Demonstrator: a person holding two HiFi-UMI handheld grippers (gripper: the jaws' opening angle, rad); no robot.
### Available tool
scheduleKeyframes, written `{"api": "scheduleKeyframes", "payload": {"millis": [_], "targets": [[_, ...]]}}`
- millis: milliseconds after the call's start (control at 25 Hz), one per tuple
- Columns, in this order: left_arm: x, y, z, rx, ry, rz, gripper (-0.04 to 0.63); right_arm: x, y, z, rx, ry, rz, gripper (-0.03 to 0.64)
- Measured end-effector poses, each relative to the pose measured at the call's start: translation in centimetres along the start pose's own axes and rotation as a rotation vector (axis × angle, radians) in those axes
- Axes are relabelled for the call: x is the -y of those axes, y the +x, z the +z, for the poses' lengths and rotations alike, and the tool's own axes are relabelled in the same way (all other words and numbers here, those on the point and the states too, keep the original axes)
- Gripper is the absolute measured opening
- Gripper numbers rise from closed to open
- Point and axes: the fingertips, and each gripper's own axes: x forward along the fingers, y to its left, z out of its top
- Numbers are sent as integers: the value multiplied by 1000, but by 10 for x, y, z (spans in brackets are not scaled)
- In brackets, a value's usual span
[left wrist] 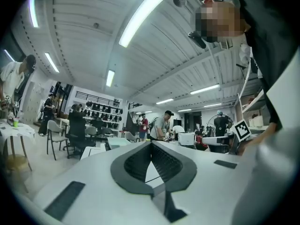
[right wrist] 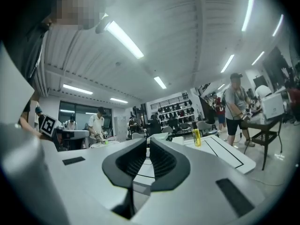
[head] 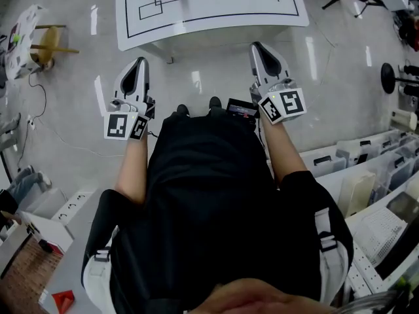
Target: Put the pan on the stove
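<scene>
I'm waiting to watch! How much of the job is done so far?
Nothing looks done yet. The left gripper and right gripper are empty, jaws shut, held short of the white table. I can't see a pan or stove in any view, so everything is left: reaching the pan, gripping it, placing it.

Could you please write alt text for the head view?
Seen from above, a person in black holds the left tool and right tool, both shut and empty, toward a white table with black outlines.
</scene>
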Motion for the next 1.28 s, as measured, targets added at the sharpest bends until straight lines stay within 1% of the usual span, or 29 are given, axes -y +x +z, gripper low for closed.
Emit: {"api": "scheduleKeyframes", "payload": {"millis": [80,240,280,360,440,520,600,760,960,1040,1160,1280], "targets": [[-6,-9,4,8,-7,-3,17,-4,1,-3,-17,-16,-18,35],[-27,-27,9,10,-24,-1,17,-26,9,-6,-29,-42,-19,35],[-32,-31,9,8,-32,2,17,-31,12,-7,-27,-36,-19,35],[-43,-38,12,8,-66,15,17,-38,21,-8,-15,14,-16,35],[-51,-44,21,28,-92,25,17,-43,29,-9,-7,52,-14,32],[-54,-48,28,43,-65,27,17,-50,35,-9,-9,32,-1,32],[-56,-50,25,32,-41,35,17,-59,38,-9,-14,0,18,31],[-60,-51,20,24,-38,61,17,-74,41,-11,-28,-48,50,28],[-54,-47,14,3,-55,42,17,-74,39,-14,-45,-41,59,28],[-54,-46,12,-8,-69,50,17,-72,36,-14,-45,-38,60,28],[-54,-44,9,-26,-70,67,17,-66,35,-15,-38,-21,53,28],[-51,-42,5,-43,-74,66,17,-62,33,-17,-35,-12,51,28]]}}
